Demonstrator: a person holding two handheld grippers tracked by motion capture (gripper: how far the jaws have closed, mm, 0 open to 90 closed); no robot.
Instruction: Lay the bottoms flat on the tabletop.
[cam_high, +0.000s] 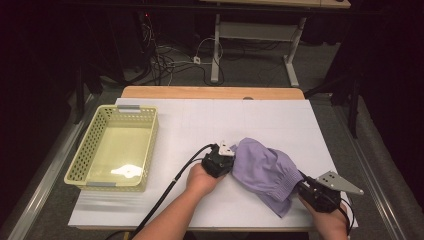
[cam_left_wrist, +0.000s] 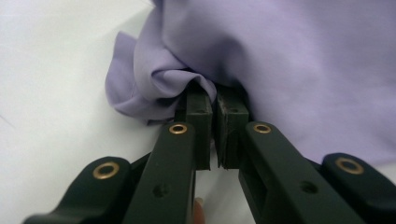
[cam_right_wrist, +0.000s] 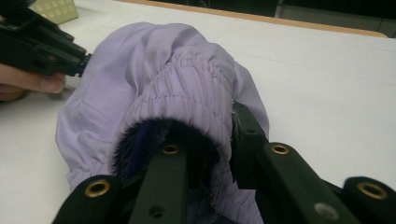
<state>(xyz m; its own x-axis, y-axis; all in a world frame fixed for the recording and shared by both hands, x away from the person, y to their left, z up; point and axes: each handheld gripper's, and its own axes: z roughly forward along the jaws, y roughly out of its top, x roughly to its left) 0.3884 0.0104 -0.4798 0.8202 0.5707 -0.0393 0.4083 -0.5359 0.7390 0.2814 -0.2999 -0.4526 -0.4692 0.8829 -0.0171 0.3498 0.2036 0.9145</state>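
Note:
A lilac garment (cam_high: 265, 170) with an elastic waistband lies crumpled on the white tabletop (cam_high: 200, 120), right of centre. My left gripper (cam_high: 231, 156) is at its left edge. In the left gripper view, the jaws (cam_left_wrist: 215, 100) are pressed together on a bunched fold of the fabric (cam_left_wrist: 159, 79). My right gripper (cam_high: 299, 189) holds the near right end. In the right gripper view, it (cam_right_wrist: 219, 135) is shut on the gathered waistband (cam_right_wrist: 187, 88), with one jaw inside the opening and the other outside. The left gripper (cam_right_wrist: 86, 63) also appears at that view's upper left.
A pale yellow perforated basket (cam_high: 152, 140) with nothing in it stands at the table's left side. Cables trail from both grippers toward the near edge. Bare white surface lies behind the garment and between it and the basket.

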